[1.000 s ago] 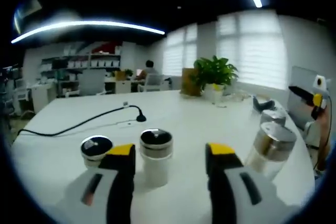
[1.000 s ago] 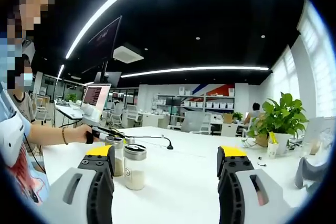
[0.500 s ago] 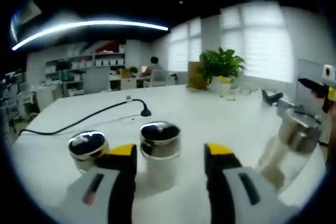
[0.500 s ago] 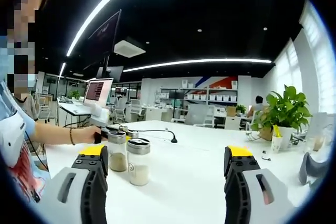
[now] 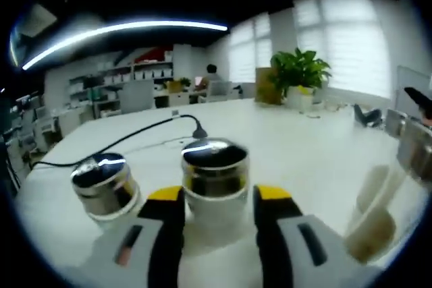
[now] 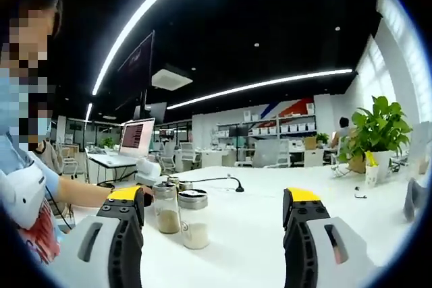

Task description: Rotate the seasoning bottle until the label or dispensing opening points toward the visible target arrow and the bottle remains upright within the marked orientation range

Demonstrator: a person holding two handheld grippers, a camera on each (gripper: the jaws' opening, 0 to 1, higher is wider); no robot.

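Observation:
A seasoning bottle (image 5: pixel 214 179) with a chrome lid and white body stands upright on the white table (image 5: pixel 304 146). It sits between the yellow-tipped jaws of my left gripper (image 5: pixel 219 199), which flank it closely on both sides with slim gaps. In the right gripper view the same bottle (image 6: pixel 195 219) holds white grains. Beside it is a second bottle (image 6: pixel 167 208) with brownish contents. My right gripper (image 6: pixel 214 199) hangs wide open, apart from both bottles, with nothing between its jaws.
A second chrome-lidded bottle (image 5: pixel 101 183) stands left of the flanked one. A blurred one (image 5: pixel 388 193) is at the right edge. A black cable (image 5: pixel 121 141) crosses the table behind. A potted plant (image 5: pixel 300 72) is farther back. A person's forearm (image 6: pixel 77 193) reaches in from the left.
The left gripper has moved forward so the middle bottle now sits between its jaws, and the jaws have narrowed. The right gripper view has shifted slightly; its jaws stay wide.

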